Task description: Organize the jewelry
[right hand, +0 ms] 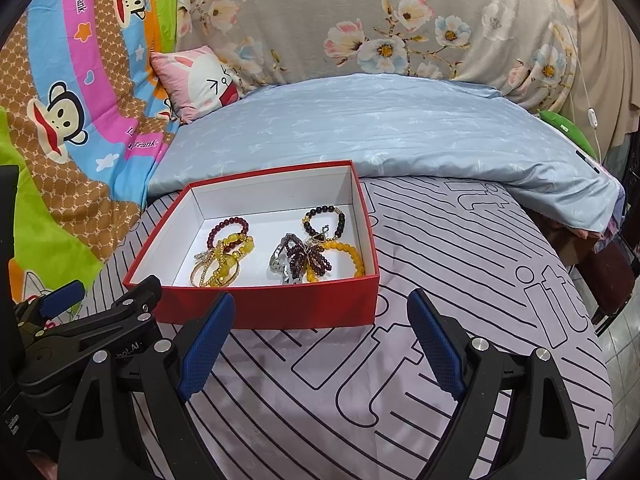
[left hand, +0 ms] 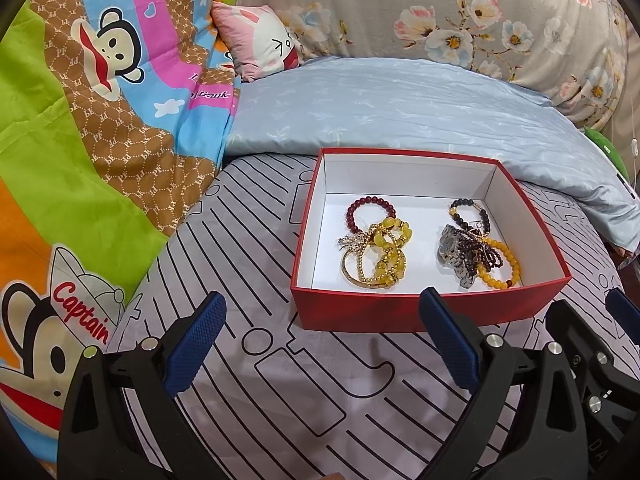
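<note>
Jewelry (left hand: 424, 248) (two heaps) in red box (left hand: 400, 308)

Jewelry (left hand: 428, 246) in box (left hand: 424, 312) on bed, before pillow (left hand: 400, 108).

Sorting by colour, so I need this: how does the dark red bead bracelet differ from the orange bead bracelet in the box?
The dark red bead bracelet lies at the back left, mostly clear; the orange bead bracelet lies front right, partly under a dark beaded tangle. Its beads look larger. Both are bead loops lying flat in the red box.
</note>
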`<state>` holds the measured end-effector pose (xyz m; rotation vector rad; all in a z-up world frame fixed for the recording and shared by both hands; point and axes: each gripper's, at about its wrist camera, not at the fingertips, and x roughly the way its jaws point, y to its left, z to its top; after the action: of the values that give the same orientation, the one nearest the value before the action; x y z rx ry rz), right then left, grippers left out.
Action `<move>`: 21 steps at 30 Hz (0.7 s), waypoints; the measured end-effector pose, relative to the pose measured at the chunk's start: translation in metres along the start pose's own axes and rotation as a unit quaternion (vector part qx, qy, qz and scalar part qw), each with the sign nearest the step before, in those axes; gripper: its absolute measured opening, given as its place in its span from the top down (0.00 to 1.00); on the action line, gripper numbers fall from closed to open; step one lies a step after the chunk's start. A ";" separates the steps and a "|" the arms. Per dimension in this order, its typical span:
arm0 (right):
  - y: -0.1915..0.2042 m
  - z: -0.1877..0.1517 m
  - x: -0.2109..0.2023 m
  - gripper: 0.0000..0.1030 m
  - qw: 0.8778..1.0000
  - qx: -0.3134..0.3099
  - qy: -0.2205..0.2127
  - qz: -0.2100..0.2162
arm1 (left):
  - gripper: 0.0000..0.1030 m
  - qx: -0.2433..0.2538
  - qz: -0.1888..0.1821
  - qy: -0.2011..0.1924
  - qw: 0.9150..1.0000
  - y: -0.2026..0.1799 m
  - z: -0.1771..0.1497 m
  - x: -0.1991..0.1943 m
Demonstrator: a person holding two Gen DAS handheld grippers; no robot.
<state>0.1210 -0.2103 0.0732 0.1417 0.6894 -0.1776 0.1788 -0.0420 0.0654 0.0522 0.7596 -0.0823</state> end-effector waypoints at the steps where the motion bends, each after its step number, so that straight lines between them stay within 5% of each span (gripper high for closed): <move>1: 0.000 0.000 0.000 0.17 1.000 0.000 0.000 0.000 | 0.08 0.000 0.000 0.000 1.000 0.001 0.001 0.000; 21: -0.003 -0.003 0.003 0.17 1.000 -0.002 0.001 -0.001 | 0.08 0.006 0.009 -0.004 1.000 0.002 0.002 0.001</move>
<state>0.1204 -0.2128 0.0690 0.1374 0.6911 -0.1791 0.1811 -0.0404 0.0659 0.0705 0.7497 -0.0707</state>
